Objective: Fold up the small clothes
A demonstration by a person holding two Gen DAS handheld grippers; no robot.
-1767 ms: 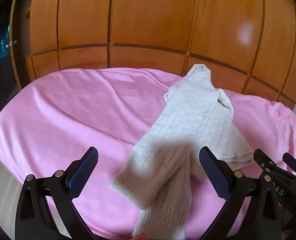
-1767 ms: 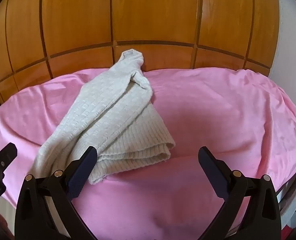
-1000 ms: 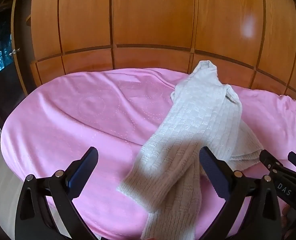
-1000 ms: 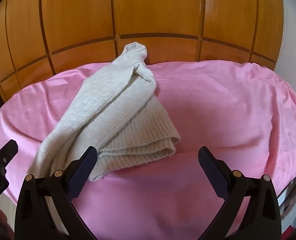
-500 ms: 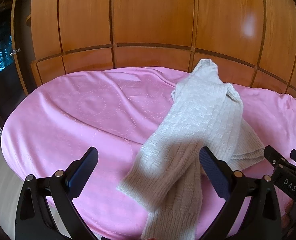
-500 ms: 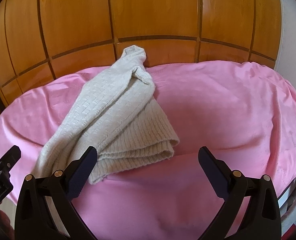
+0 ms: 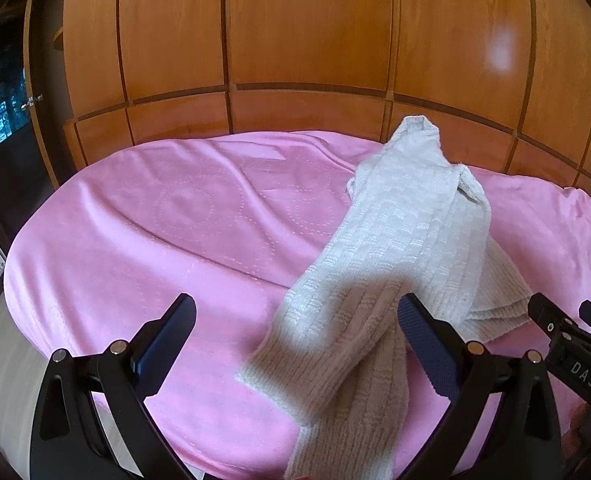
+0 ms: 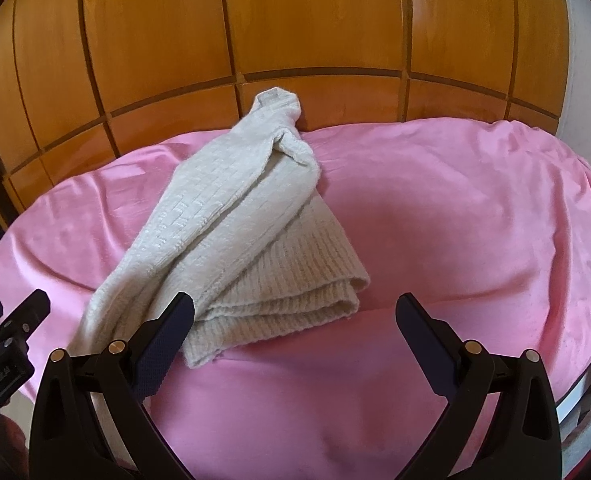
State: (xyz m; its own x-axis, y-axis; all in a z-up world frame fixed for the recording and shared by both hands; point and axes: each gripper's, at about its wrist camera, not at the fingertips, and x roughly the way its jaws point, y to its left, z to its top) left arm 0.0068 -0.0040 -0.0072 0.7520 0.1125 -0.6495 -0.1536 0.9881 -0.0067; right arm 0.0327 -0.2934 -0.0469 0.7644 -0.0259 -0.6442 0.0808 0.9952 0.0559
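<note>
A cream knitted sweater (image 7: 407, 232) lies loosely folded lengthwise on a pink blanket (image 7: 183, 232), its far end against the wooden panels. It also shows in the right wrist view (image 8: 239, 216), with the ribbed hem doubled over at the near right. My left gripper (image 7: 295, 320) is open and empty, hovering over the sweater's near end. My right gripper (image 8: 295, 316) is open and empty, just in front of the ribbed hem. Each gripper shows at the edge of the other's view.
Wooden wardrobe panels (image 7: 303, 40) stand right behind the bed. The pink blanket (image 8: 475, 208) spreads wide to the right of the sweater. A dark doorway (image 7: 7, 112) is at far left. A white wall (image 8: 587, 60) stands at the right.
Both grippers have drifted slightly; the views shifted a little. The sweater has not moved and both grippers stay open.
</note>
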